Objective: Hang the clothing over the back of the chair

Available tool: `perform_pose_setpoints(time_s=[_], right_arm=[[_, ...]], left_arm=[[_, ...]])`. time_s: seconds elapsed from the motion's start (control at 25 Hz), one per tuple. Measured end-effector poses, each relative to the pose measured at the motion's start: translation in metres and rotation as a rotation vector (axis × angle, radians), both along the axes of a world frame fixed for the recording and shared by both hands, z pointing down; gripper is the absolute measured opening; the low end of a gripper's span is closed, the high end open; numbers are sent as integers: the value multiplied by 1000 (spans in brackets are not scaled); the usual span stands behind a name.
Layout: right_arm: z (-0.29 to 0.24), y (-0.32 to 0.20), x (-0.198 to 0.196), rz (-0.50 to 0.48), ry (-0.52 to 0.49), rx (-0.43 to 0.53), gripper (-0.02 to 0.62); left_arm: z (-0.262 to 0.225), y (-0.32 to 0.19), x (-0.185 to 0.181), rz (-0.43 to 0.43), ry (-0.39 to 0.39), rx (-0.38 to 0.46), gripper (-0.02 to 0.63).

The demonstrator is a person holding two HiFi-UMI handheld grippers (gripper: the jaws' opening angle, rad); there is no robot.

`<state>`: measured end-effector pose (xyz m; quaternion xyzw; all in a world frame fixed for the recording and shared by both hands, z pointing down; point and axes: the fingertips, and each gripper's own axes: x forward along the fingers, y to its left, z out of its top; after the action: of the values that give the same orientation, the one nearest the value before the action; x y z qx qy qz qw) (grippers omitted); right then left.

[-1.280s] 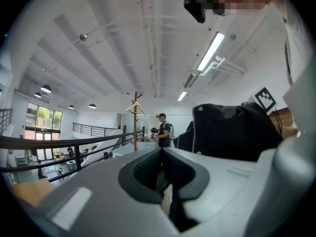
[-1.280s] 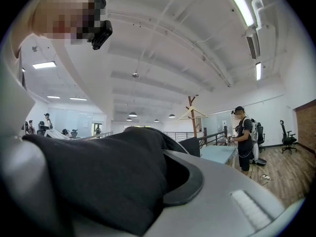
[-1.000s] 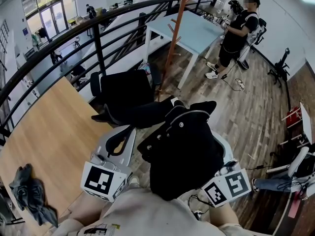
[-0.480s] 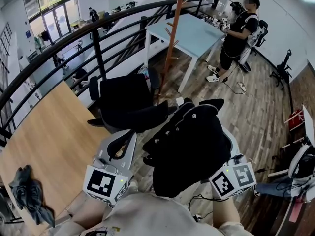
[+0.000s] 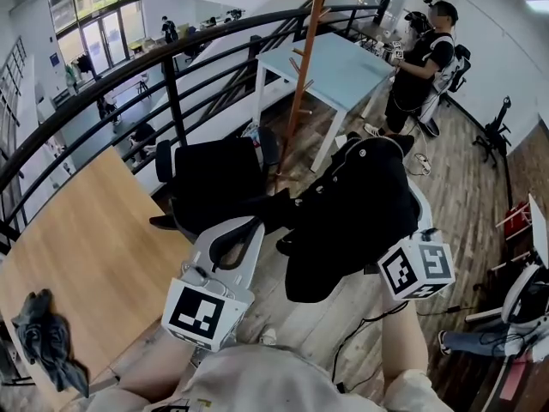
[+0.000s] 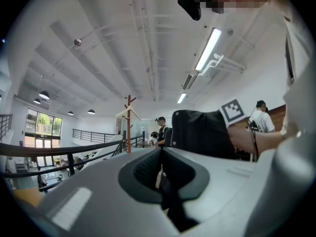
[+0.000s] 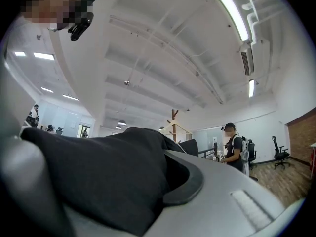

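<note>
One jacket (image 5: 352, 217) drapes lengthwise along right hand-held gripper (image 7: 165, 181), collar forward

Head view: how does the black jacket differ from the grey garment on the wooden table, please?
The black jacket is held up in the air; the grey garment lies crumpled on the wooden table. The black jacket shows a zipper and snaps; the grey garment shows none. Neither hangs on the chair.
</note>
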<state>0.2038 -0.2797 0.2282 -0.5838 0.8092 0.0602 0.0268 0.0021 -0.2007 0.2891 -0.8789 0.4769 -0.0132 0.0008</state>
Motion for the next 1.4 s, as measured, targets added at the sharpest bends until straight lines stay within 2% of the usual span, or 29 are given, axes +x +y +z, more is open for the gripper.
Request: perform_pose_setpoints(time_s=[0.2,0.48,0.72,0.96,1.12,1.24,1.4], right_arm=[[-22,-44,-3,24,2,90,37],[-35,-111,-38,-34,39,181,37],[-33,-165,-69,-111,55,167,37],[-21,-200,-123,-217,45,122,37],[-24,-211,-163,-271,65,130,37],[-46,-217,-183,-274,46,178,37],[-112,-226,-193,-293,-37,307,37]], left_arm=[[-11,-29,5,-3,29,44,3],[-1,-60,-29,-71,-2,26,3],[17,-76,-59,-145,-16,-26,3],[32,-87,-88,-197,-21,-56,3],[36,-87,-103,-229,-11,-77,3],[36,-85,-115,-247,-5,-84,3],[32,-80,-131,-270,-3,-82,3]])
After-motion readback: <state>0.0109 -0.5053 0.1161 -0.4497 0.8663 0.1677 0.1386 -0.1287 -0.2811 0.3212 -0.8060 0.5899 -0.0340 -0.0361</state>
